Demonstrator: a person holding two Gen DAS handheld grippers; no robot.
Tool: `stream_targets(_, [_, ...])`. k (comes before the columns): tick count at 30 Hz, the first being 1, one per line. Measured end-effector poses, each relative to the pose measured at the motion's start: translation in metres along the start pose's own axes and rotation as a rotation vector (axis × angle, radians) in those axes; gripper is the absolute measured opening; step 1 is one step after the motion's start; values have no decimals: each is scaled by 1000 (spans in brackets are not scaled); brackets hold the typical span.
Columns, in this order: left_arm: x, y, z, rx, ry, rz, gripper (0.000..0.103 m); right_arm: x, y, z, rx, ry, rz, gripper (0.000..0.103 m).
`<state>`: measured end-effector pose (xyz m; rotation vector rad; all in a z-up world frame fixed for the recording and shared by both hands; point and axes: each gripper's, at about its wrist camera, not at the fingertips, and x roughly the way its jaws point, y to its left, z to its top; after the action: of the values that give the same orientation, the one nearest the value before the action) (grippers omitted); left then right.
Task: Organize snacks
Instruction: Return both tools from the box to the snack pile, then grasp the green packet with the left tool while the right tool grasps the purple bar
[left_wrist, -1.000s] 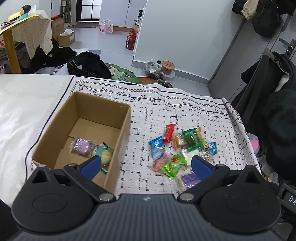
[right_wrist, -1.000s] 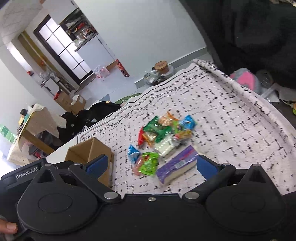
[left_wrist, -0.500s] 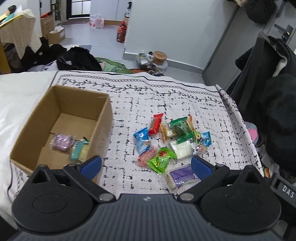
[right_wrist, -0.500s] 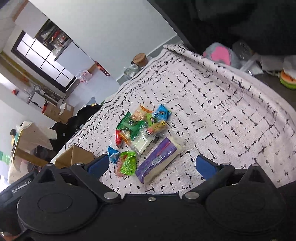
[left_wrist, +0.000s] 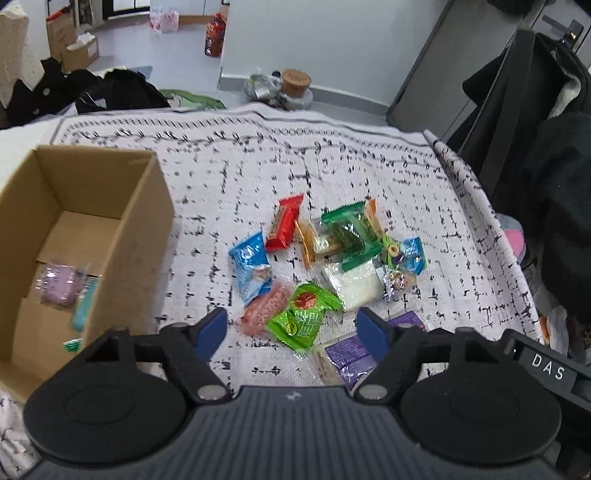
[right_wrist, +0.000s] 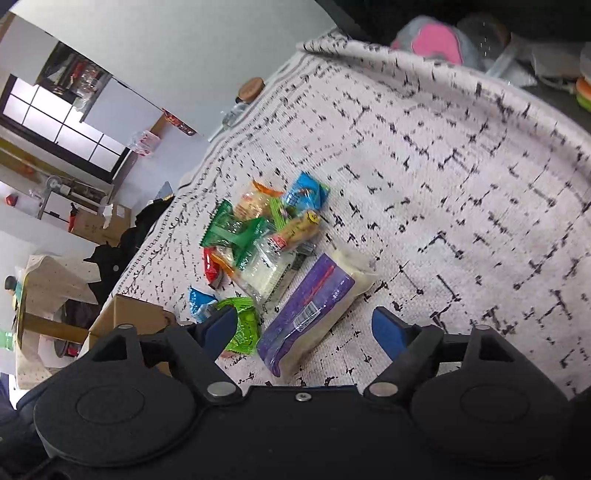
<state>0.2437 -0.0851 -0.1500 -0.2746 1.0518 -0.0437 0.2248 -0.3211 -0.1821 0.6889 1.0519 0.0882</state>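
Note:
A cardboard box stands at the left on the patterned cloth, with a purple snack and a teal one inside. Right of it lies a pile of several wrapped snacks: a red bar, a blue pack, a green pack, a white pack. My left gripper hangs open just above the green pack. A purple-and-white pack lies at the pile's near edge, and my right gripper stands open over its near end. The box shows at the left there too.
The cloth covers a bed or table whose right edge drops off beside dark clothing on a chair. Bags, a jar and boxes sit on the floor beyond the far edge. Bare cloth lies right of the pile.
My left gripper has swung right, from over the box to over the snack pile. My right gripper has come lower and closer to the purple-and-white pack. Both stayed open.

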Motion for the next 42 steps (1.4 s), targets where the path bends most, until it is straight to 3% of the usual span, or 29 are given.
stream_targets(6, [29, 0, 1, 4, 54, -17, 58, 24, -7, 4, 46, 40, -10, 71])
stream_targets(17, [62, -5, 6, 32, 79, -7, 56, 61, -7, 11, 83, 88, -20, 70])
stream_targets(18, [63, -6, 7, 33, 80, 2, 56, 63, -6, 12, 81, 86, -21, 69])
stream_targets(20, [68, -5, 8, 31, 87, 13, 56, 68, -4, 12, 62, 88, -33, 57])
stream_targets(21, [71, -4, 8, 25, 99, 14, 53, 69, -2, 12, 47, 89, -50, 43])
stream_targets(24, [82, 0, 4, -8, 157, -12, 35, 70, -3, 12, 37, 88, -42, 37])
stream_targets(30, [75, -3, 2, 2, 129, -1, 23, 64, -5, 11, 23, 73, -32, 29])
stream_targets(33, [66, -3, 5, 4, 113, -11, 9, 58, -8, 11, 26, 61, -22, 25])
stream_targets(37, [52, -2, 7, -5, 91, -20, 0, 47, -9, 9, 24, 38, -12, 22])
stream_targets(42, [34, 4, 6, -21, 57, -33, 0, 33, -8, 4, 16, 14, 8, 20])
